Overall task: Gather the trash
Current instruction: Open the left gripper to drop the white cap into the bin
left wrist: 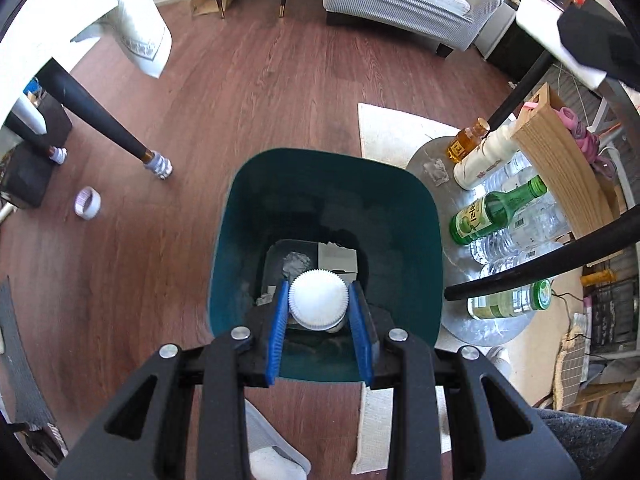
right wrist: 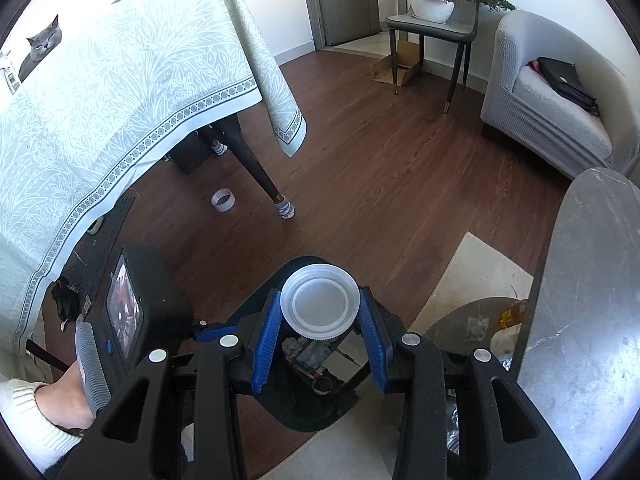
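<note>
A: What is held in the left hand-held gripper (left wrist: 318, 300)?

B: A white ribbed cap (left wrist: 319, 297) is clamped between the blue pads, the jaws drawn narrow around it. It is hung directly over the open teal bin (left wrist: 232, 240), which stands on the floor (left wrist: 248, 92).

A: And the right hand-held gripper (right wrist: 319, 312)?

B: A translucent lid (right wrist: 319, 299) is gripped there, its hollow side turned to the camera, with the jaws set somewhat wider. The bin's dark mouth is seen just under it.

A: Which step is judged to be in hand?

B: The drop, it seems. Both pieces are already poised above the bin, so only a release is called for next: the jaws need to be opened while each piece is kept inside the rim.

A: Is anything left to collect?

B: Possibly. A tape roll (left wrist: 87, 203) lies on the floor near a sock-covered counter leg (left wrist: 158, 164), and bottles (left wrist: 496, 208) are gathered on a round tray (left wrist: 424, 156) beside the bin.

A: What is hard to make out?

B: The bin's contents: crumpled paper and a box are suggested, but shadow and the caps hide much. In the right view the bin's rim is largely covered.
</note>
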`<state>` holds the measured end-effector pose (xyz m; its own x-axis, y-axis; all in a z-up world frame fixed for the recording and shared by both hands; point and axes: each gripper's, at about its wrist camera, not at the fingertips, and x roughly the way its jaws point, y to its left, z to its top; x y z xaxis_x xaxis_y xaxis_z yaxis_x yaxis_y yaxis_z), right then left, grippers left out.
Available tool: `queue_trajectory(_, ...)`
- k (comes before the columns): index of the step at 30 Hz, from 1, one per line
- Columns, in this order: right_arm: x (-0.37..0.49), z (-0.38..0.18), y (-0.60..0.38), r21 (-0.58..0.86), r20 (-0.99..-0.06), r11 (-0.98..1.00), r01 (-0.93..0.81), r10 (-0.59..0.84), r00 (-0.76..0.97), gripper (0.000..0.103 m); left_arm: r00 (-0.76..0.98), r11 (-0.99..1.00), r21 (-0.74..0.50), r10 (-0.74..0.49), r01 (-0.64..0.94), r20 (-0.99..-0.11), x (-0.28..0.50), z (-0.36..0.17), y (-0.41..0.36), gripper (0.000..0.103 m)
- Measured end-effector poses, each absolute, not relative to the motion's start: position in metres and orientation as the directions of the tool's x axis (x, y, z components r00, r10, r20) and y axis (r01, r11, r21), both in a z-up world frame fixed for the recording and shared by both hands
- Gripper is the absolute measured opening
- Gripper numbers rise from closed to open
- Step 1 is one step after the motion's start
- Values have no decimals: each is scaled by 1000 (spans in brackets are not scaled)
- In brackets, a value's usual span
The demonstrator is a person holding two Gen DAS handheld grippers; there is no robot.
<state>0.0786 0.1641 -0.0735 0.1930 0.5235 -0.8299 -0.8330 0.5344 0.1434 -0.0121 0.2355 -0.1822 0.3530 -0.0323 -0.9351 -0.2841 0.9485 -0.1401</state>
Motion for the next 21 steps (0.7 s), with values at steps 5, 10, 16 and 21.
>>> queue_trajectory(5, 82, -95, 176, 140, -860, 549, -824, 480, 173, 40, 358, 947, -156, -48, -279, -932, -13, -184, 240, 37)
queue_trajectory(10, 86, -121, 187, 142, -889, 561, -815, 434, 144, 40, 385, 960, -115, -8, -255, -923, -20, -172, 241, 42)
queue_trajectory(16, 87, -148, 196, 130, -917, 581, -804, 378, 125, 40, 451, 952, -131, 9, -277, -893, -31, -147, 255, 42)
queue_trajectory(21, 86, -177, 201, 128, -942, 587, -799, 324, 87, 40, 515, 947, -144, 27, -289, -857, -38, -118, 262, 41)
